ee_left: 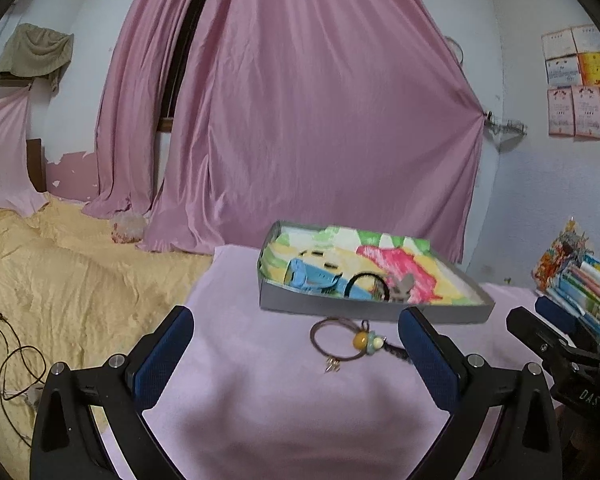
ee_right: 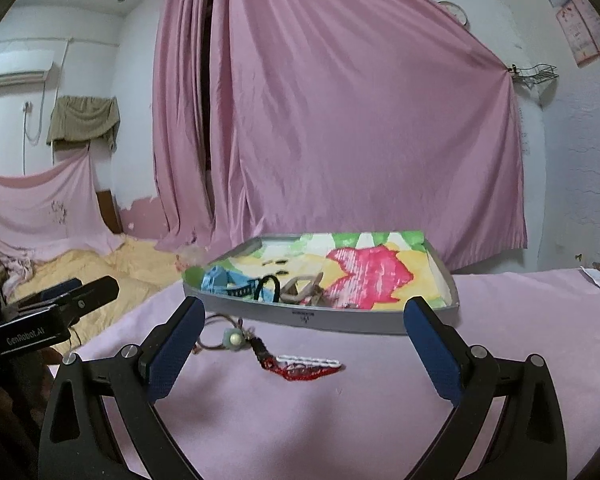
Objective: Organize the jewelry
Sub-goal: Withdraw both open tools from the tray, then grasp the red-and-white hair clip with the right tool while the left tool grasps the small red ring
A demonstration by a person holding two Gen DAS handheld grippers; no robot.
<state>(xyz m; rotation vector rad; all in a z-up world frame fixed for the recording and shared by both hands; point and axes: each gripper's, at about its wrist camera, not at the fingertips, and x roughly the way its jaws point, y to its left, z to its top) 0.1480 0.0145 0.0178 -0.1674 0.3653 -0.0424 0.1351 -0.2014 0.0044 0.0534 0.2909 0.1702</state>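
A shallow grey box [ee_left: 372, 311] with a colourful lining sits on the pink cloth; it also shows in the right wrist view [ee_right: 320, 318]. Inside lie a black hair tie [ee_left: 364, 284] [ee_right: 269, 286] and a greyish piece [ee_left: 402, 290] [ee_right: 304, 292]. In front of the box lies a brown cord bracelet with yellow and green beads [ee_left: 340, 344] [ee_right: 234, 338], and beside it a red and white woven piece [ee_right: 306, 367]. My left gripper [ee_left: 296, 344] is open and empty just before the bracelet. My right gripper [ee_right: 302, 334] is open and empty above the woven piece.
The pink cloth [ee_left: 260, 400] covers the table. A yellow bedspread [ee_left: 60, 280] with a cable lies to the left. Stacked books [ee_left: 580, 284] stand at the right. A pink curtain [ee_left: 320, 120] hangs behind. The other gripper shows at each view's edge [ee_left: 552, 344] [ee_right: 56, 312].
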